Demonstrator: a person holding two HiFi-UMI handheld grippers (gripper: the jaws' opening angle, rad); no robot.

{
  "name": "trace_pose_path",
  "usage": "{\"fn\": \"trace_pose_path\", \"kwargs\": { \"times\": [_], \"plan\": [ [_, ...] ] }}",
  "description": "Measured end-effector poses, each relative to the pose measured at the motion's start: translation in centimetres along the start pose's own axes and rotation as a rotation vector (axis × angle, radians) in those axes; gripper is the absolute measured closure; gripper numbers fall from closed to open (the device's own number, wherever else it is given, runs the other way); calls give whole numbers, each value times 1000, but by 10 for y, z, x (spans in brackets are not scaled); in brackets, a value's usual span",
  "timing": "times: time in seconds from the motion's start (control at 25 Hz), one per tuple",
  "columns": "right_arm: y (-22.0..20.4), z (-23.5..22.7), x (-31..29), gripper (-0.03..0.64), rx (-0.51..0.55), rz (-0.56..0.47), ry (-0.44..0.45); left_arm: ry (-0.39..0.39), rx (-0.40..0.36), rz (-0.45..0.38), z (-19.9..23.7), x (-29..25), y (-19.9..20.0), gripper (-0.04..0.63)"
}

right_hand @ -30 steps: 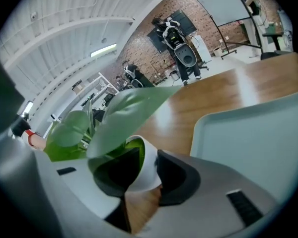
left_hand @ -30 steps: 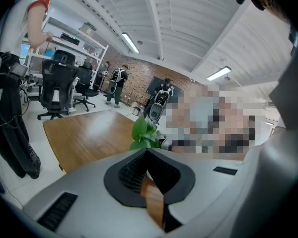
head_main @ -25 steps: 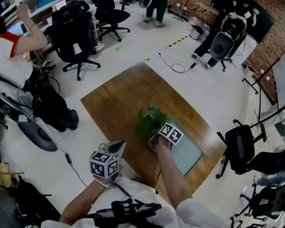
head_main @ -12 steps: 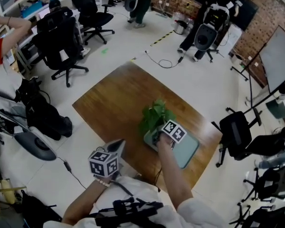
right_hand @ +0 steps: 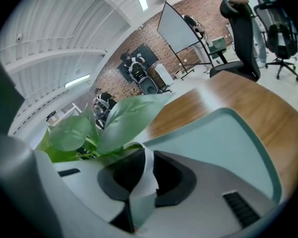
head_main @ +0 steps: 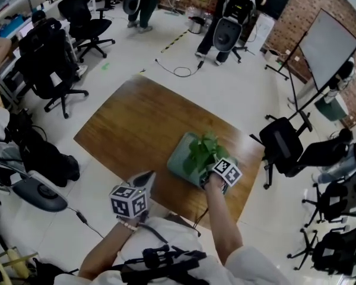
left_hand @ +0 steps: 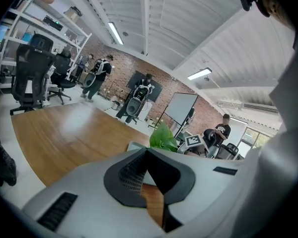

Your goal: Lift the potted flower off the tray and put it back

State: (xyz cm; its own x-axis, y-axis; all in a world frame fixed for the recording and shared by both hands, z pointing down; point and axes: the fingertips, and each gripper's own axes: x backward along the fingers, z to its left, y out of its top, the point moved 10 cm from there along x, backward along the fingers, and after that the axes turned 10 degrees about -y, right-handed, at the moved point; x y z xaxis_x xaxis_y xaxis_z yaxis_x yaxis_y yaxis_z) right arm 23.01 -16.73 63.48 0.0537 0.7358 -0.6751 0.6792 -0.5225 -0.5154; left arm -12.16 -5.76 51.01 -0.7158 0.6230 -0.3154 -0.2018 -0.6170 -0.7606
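Observation:
The potted flower (head_main: 202, 151), with broad green leaves (right_hand: 123, 117), stands over the right part of the pale green tray (head_main: 178, 156) on the wooden table (head_main: 133, 123). My right gripper (head_main: 210, 171) reaches it from the near side and is shut on the white pot rim (right_hand: 148, 175); the tray (right_hand: 228, 138) spreads to the right of its jaws. I cannot tell whether the pot rests on the tray or hangs just above it. My left gripper (head_main: 146, 179) hovers at the table's near edge, well left of the tray, jaws together (left_hand: 148, 151) with nothing between them.
A black office chair (head_main: 282, 144) stands close to the table's right edge, and another chair (head_main: 47, 64) is off to the far left. A whiteboard (head_main: 323, 46) and several people stand further back. The table's left half (left_hand: 64, 128) is bare wood.
My right gripper has carried the potted flower to the right, from the tray's left end to its right part. The left gripper has shifted only slightly.

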Motion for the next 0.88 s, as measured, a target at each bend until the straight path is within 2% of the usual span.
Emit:
{"fn": "trace_pose_path", "kwargs": {
  "times": [0.24, 0.48, 0.64, 0.72, 0.88],
  "plan": [
    [3, -45, 12, 555, -47, -12, -61, -37, -9, 20, -15, -11, -9, 603],
    [3, -53, 11, 548, -72, -16, -72, -27, 2, 20, -18, -8, -17, 603],
    [1, -57, 14, 508, -98, -16, -87, -19, 9, 17, -19, -3, -18, 603],
    [-1, -63, 17, 440, -133, -30, -92, -22, 8, 18, -20, -1, -20, 603],
    [-1, -79, 45, 436, -227, -85, -96, -49, -3, 37, -23, -6, -23, 603]
  ]
}}
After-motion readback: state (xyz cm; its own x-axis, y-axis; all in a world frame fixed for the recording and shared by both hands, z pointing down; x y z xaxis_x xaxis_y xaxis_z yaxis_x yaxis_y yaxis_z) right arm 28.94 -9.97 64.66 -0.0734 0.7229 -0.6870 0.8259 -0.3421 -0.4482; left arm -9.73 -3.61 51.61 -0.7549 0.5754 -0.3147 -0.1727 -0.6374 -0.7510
